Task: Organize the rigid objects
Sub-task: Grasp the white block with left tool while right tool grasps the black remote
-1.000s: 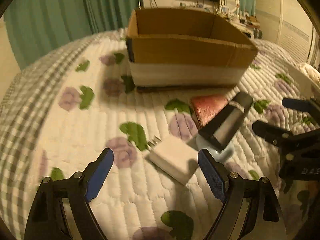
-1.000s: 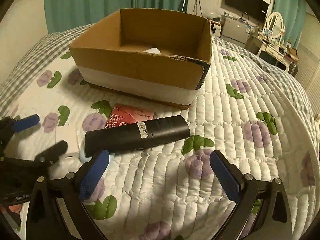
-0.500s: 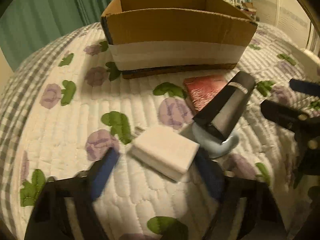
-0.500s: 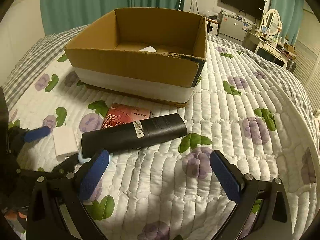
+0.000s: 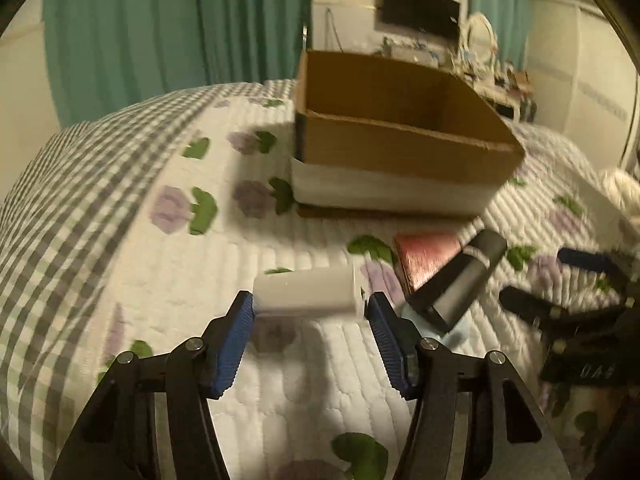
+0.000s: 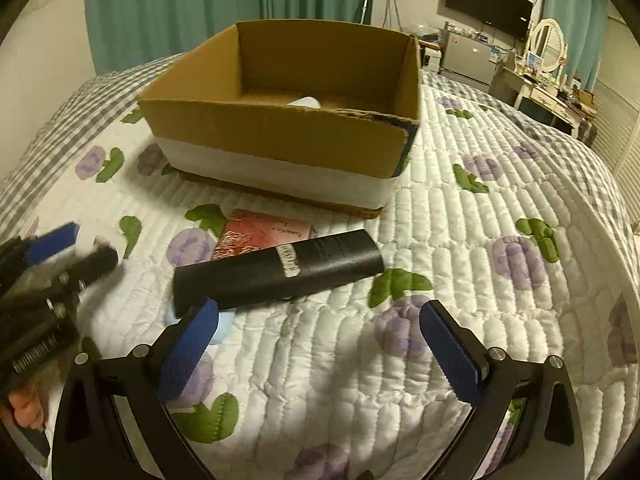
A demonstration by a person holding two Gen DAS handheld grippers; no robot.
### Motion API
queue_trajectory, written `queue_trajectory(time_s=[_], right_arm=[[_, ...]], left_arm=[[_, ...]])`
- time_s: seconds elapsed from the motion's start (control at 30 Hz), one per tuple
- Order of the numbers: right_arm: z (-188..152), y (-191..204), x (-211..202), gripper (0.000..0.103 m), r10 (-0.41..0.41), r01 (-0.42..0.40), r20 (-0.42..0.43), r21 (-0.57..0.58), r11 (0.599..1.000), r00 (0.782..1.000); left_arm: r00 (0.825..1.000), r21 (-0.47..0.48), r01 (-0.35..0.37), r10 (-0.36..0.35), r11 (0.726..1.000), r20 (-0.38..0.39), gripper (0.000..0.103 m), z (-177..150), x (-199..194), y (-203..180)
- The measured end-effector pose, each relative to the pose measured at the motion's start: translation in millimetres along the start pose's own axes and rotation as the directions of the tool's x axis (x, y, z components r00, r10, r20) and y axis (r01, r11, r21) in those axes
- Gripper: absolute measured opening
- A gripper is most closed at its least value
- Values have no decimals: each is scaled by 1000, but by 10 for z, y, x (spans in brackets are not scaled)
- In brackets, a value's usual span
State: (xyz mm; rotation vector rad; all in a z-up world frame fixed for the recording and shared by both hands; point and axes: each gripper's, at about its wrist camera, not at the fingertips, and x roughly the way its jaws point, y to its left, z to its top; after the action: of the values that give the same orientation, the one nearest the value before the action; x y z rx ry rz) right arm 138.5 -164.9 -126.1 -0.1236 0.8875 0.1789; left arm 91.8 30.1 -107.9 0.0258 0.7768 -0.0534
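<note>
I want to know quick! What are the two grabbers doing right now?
Left gripper: closed on the white charger block, lifted off the quilt.
Right gripper: jaws open, holding nothing.

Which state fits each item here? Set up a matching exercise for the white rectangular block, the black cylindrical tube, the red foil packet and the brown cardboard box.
Things:
1. white rectangular block
2. black cylindrical tube
3. red foil packet
4. brown cardboard box

States:
A. lies flat, partly under another item
B. open-topped, a white object inside
C. held between the left gripper's blue pads
D. lies on its side on the quilt, ahead of the open right gripper

Pairs: 1-C, 2-D, 3-A, 4-B
</note>
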Motion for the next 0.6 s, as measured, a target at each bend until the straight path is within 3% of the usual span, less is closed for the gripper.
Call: queue_trajectory(time_s=[0.27,0.47,0.6], right_arm=[[184,26,179,101,39,-26,-118,110,994,992],[336,72,580,99,106,-40,-217,286,957,970],[348,166,769,80,101,-24,-236,307,951,967]], left_arm=[[999,-23,8,-9,1000,-32,56,11,133,34],[1000,-37,21,-22,999,-18,56,15,87,81],[999,-49,30,-30,998,-17,56,15,83,106]])
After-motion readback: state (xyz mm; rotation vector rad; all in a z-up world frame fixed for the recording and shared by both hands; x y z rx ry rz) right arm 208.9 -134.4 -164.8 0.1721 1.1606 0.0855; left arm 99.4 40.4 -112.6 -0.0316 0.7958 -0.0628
